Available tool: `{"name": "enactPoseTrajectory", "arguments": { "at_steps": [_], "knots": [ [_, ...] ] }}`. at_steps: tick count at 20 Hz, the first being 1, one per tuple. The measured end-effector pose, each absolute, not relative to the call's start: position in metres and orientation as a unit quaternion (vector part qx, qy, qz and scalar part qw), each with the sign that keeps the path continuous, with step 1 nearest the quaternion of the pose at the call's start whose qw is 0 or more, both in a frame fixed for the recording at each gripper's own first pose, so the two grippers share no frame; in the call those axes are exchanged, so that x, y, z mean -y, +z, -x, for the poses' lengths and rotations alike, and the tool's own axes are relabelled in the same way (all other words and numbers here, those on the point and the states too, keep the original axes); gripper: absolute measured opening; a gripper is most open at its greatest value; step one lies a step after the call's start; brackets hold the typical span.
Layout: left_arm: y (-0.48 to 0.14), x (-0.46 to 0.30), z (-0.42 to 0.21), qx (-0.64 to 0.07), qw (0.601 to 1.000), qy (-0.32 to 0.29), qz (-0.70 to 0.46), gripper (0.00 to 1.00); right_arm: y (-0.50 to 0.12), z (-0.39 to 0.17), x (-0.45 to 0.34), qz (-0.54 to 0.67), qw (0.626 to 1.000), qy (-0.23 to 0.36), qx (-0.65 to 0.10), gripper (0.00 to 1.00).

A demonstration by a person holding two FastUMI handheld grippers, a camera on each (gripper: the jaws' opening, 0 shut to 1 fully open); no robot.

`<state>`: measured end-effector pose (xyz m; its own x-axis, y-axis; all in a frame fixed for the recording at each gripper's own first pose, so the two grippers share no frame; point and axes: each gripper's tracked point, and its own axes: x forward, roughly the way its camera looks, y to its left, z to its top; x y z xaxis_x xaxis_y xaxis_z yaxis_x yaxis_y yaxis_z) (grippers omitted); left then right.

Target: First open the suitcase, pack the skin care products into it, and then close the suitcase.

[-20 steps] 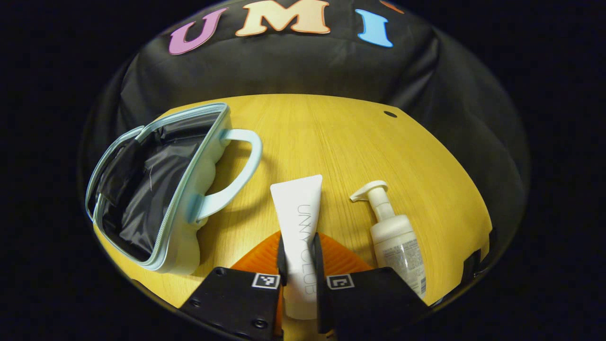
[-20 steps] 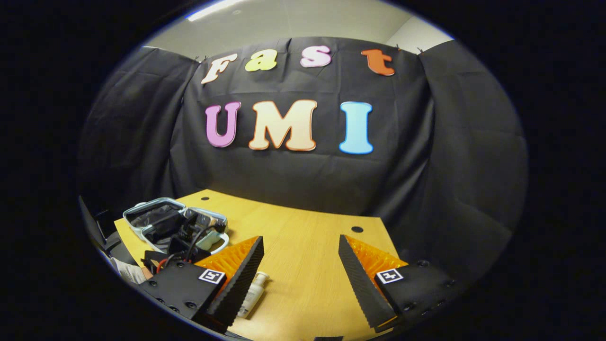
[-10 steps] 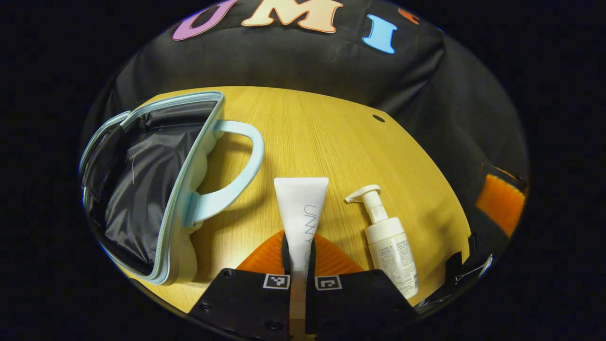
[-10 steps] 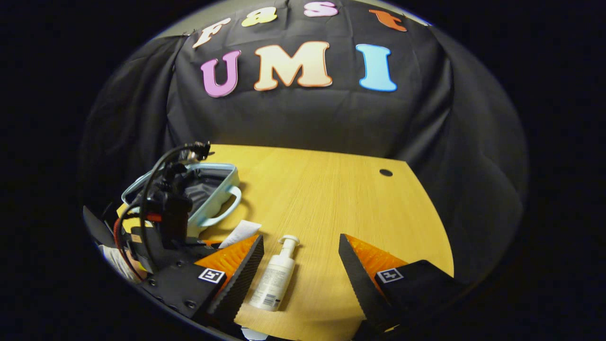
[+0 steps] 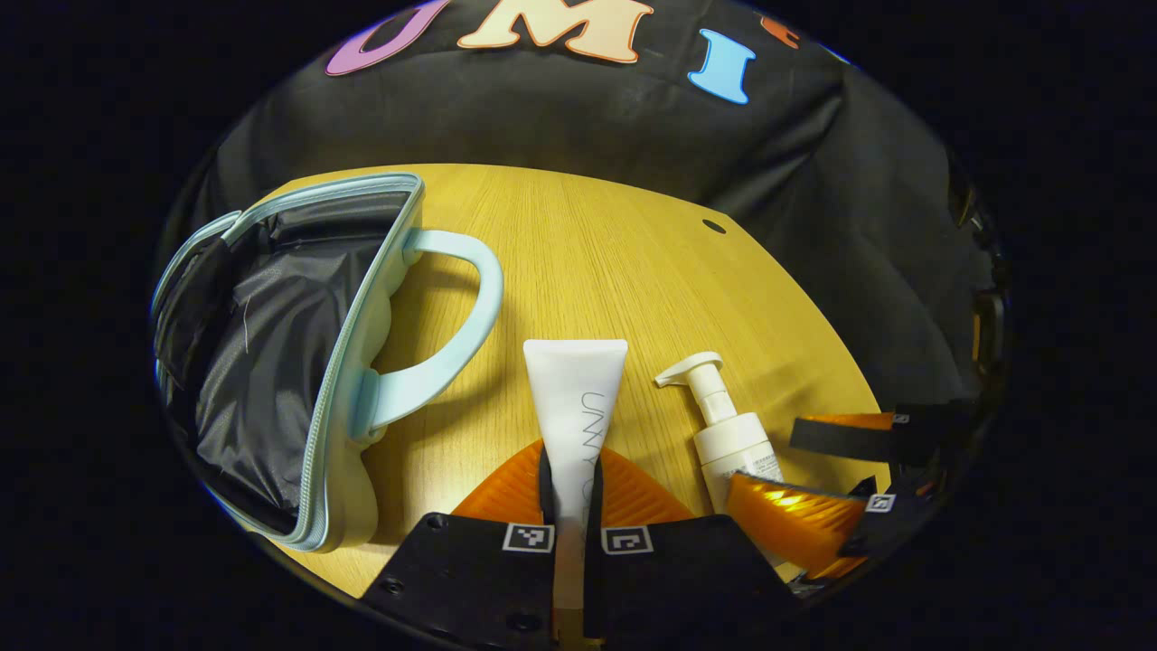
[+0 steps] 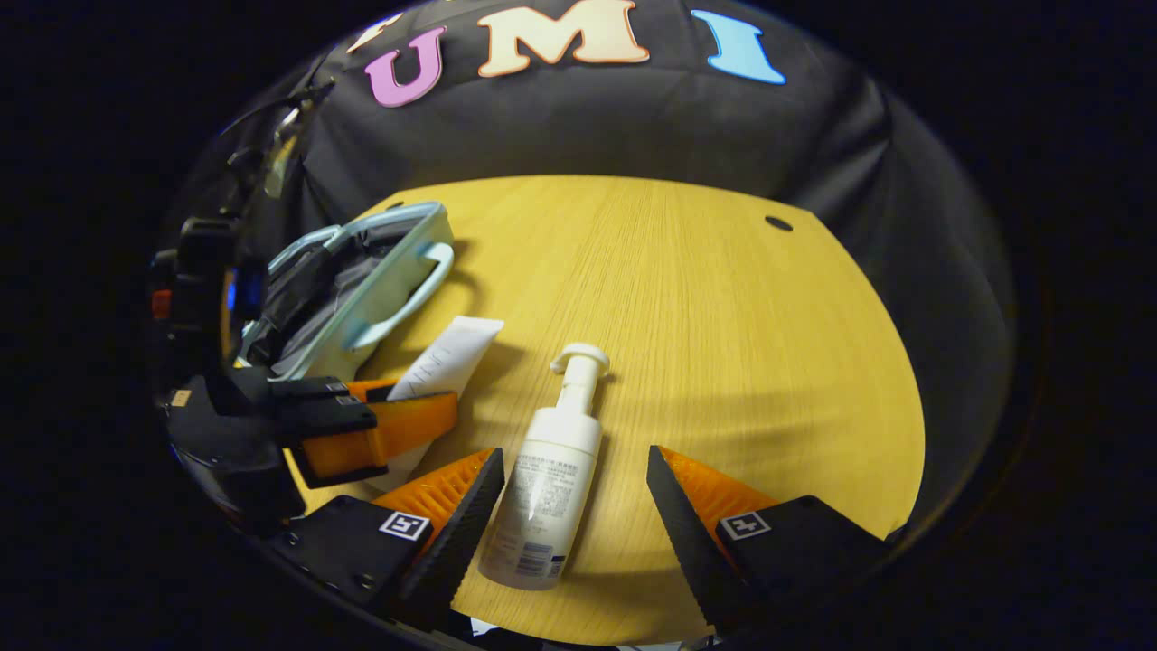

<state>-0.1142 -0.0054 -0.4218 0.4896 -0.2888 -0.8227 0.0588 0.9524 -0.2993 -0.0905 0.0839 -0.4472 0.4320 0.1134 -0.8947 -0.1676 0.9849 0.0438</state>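
Suitcase, pale blue, lies open at the left of the left gripper view, dark lining exposed, zip edge and looped handle facing frame centre; in the right gripper view it sits at the left, mid-height. White tube lies flat on the wooden worktop just right of the handle, crimped end toward the top of the frame. Left gripper, bottom centre of its own view, has its fingers clenched on the tube's lower part, one on each side; seen from the right gripper view at lower left, with the tube projecting up and right from it. White pump bottle lies on its side near the tube, nozzle toward the top of the frame; in the left gripper view it is at lower right. Right gripper has its fingers spread wide on either side of the bottle's base; whether either one touches it cannot be told. From the left gripper view it enters at lower right, one finger overlapping the bottle's body.
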Motion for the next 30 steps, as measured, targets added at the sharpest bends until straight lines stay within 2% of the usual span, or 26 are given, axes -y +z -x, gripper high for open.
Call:
{"name": "enactPoseTrajectory", "arguments": {
  "at_steps": [2,3,4,5,8,9,10,18,19,20,25,30],
  "knots": [
    [-0.422,0.005,0.114,-0.495,0.855,-0.103,0.119,0.05,-0.458,0.098,-0.094,-0.008,0.829,0.086,-0.553,0.99],
    [-0.422,0.005,0.114,-0.495,0.854,-0.104,0.119,0.05,-0.459,0.105,-0.095,-0.019,0.818,0.076,-0.57,0.87],
    [-0.42,0.006,0.114,-0.496,0.854,-0.105,0.119,0.05,-0.454,0.096,-0.094,-0.02,0.828,0.072,-0.556,0.74],
    [-0.419,0.006,0.114,-0.496,0.853,-0.106,0.119,0.05,-0.462,0.101,-0.092,-0.01,0.82,0.08,-0.567,0.62],
    [-0.42,0.005,0.115,-0.499,0.852,-0.112,0.115,0.05,-0.462,0.097,-0.096,0.004,0.823,0.079,-0.562,0.55],
    [-0.419,0.005,0.115,-0.498,0.852,-0.113,0.115,0.05,-0.465,0.096,-0.097,0.004,0.827,0.077,-0.557,0.48],
    [-0.419,0.005,0.115,-0.499,0.852,-0.109,0.116,0.05,-0.462,0.093,-0.098,0.0,0.83,0.078,-0.552,0.46],
    [-0.372,0.008,0.11,-0.476,0.861,-0.132,0.117,0.03,-0.432,0.074,-0.098,-0.062,0.844,0.062,-0.529,0.46],
    [-0.363,0.005,0.106,-0.47,0.864,-0.132,0.121,0.0,-0.429,0.071,-0.098,-0.065,0.846,0.063,-0.526,0.45],
    [-0.356,-0.001,0.102,-0.467,0.867,-0.128,0.121,0.03,-0.426,0.069,-0.099,-0.067,0.847,0.063,-0.523,0.46],
    [-0.335,-0.049,0.084,-0.459,0.876,-0.088,0.12,0.05,-0.413,0.06,-0.117,-0.087,0.847,0.075,-0.519,0.45],
    [-0.341,-0.116,0.071,-0.466,0.878,-0.037,0.107,0.03,-0.403,0.048,-0.137,-0.102,0.845,0.083,-0.518,0.44]
  ]
}}
